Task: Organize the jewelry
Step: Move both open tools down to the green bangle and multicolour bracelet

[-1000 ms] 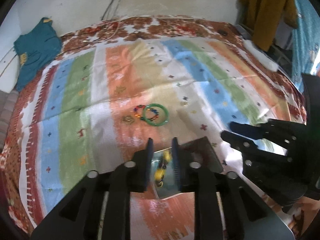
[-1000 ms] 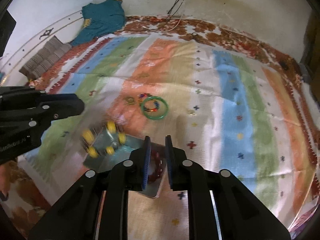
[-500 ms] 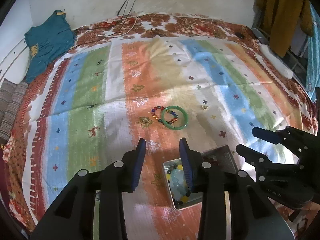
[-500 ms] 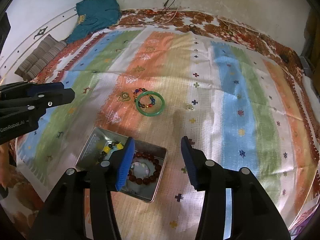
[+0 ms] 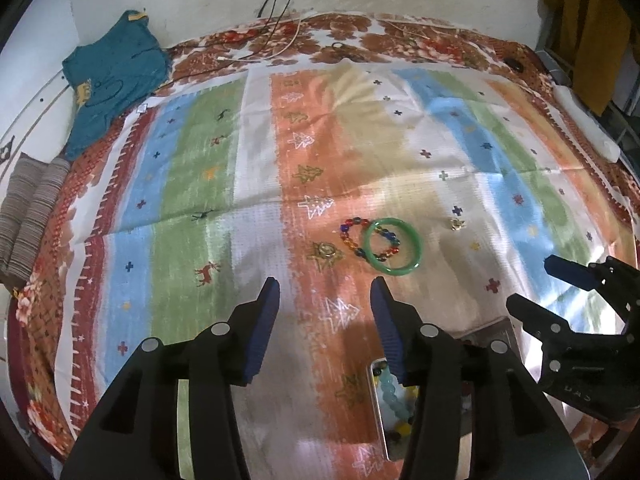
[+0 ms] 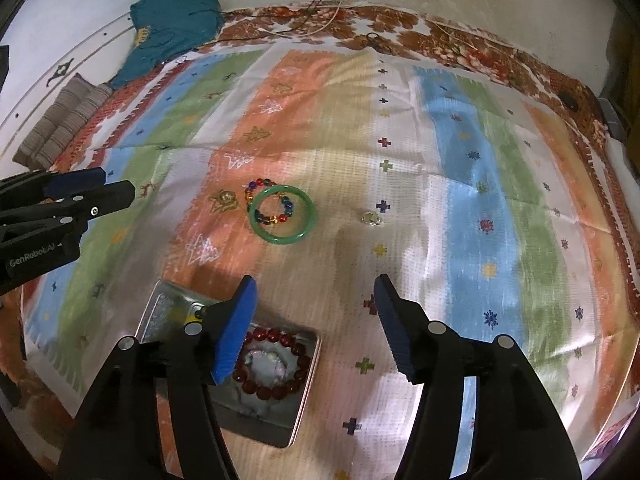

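Bangle and beads wait loose on the striped cloth, both of your grippers spread and empty.

Left wrist view: your left gripper [image 5: 325, 298] hangs with jaws wide apart; just beyond lie the smooth green ring-shaped bangle [image 5: 395, 247] overlapping the multicoloured glass-bead bracelet [image 5: 370, 238]. The bangle looks stiff, slick and breakable, so pinch across its far-right rim, clear of the beads. Right wrist view: your right gripper [image 6: 316, 290] is likewise spread and holds nothing, above the shallow metal tin [image 6: 308, 390] with its dark red bead bracelet [image 6: 274, 364] inside. The limp strand should drape; the small gold ring [image 6: 371, 218] looks fiddly.
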A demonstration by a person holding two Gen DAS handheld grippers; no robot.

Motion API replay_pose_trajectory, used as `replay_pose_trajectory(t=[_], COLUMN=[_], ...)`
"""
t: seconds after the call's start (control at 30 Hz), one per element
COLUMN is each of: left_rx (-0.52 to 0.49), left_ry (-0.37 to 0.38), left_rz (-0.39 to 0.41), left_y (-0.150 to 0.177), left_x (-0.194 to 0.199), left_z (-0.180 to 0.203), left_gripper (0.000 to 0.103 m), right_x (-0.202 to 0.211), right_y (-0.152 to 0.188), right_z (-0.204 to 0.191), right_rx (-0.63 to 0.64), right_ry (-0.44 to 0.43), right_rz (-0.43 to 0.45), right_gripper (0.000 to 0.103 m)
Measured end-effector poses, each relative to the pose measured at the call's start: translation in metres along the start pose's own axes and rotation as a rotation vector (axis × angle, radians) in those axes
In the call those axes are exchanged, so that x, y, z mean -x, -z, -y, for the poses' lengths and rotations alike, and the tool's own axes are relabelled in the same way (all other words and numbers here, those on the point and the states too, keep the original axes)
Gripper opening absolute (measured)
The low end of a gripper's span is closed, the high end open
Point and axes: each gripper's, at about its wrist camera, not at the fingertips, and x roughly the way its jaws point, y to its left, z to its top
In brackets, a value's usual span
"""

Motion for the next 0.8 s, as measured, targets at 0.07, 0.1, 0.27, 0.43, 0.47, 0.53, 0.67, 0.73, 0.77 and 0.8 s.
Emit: replay_pose_trajectory(t=[0.07, 0.1, 0.27, 0.43, 0.47, 0.53, 0.67, 0.73, 0.77, 0.8], left_rx=[0.009, 0.009, 0.004, -0.002, -0.002, 0.001, 0.007, 0.006, 0.005, 0.005], left_ry=[-0.004, -0.007, -0.014, -0.009, -0.009, -0.014, -0.016, -0.017, -0.019, -0.021], left_rz=[-0.006, -0.007, -0.016, -0.019, -0.015, -0.014, -0.028, -0.033, -0.036, -0.039], left_y=[-0.004, -0.005, -0.011, -0.017, -0.018, -0.020, -0.024, -0.027, -0.028, -0.029], left_x=[-0.006, -0.008, -0.019, -0.027, -0.028, -0.030, -0.040, -0.045, -0.047, -0.050], left_z=[-0.002, -0.002, -0.001, 0.001, 0.001, 0.000, -0.002, -0.001, -0.001, -0.001], left_gripper=[0.049, 0.049, 0.057, 0.057, 0.057, 0.057, 0.057, 0.057, 0.057, 0.057], right_x=[-0.003, -0.005, -0.019, -0.030, -0.030, -0.031, -0.038, -0.043, -0.045, -0.047], right_y=[-0.003, -0.005, -0.009, -0.013, -0.015, -0.018, -0.022, -0.023, -0.024, -0.024], right_z=[0.000, 0.000, 0.001, 0.004, 0.005, 0.005, 0.006, 0.005, 0.005, 0.005], right_rx=[-0.002, -0.004, -0.008, -0.017, -0.025, -0.021, -0.028, -0.024, -0.021, -0.021], right_ry=[-0.001, -0.002, -0.001, 0.005, 0.001, 0.004, -0.010, -0.010, -0.008, -0.006], right_rz=[0.001, -0.002, -0.030, -0.042, -0.037, -0.030, -0.040, -0.048, -0.050, -0.053], right_gripper=[0.064, 0.065, 0.065, 0.065, 0.065, 0.065, 0.065, 0.065, 0.065, 0.065])
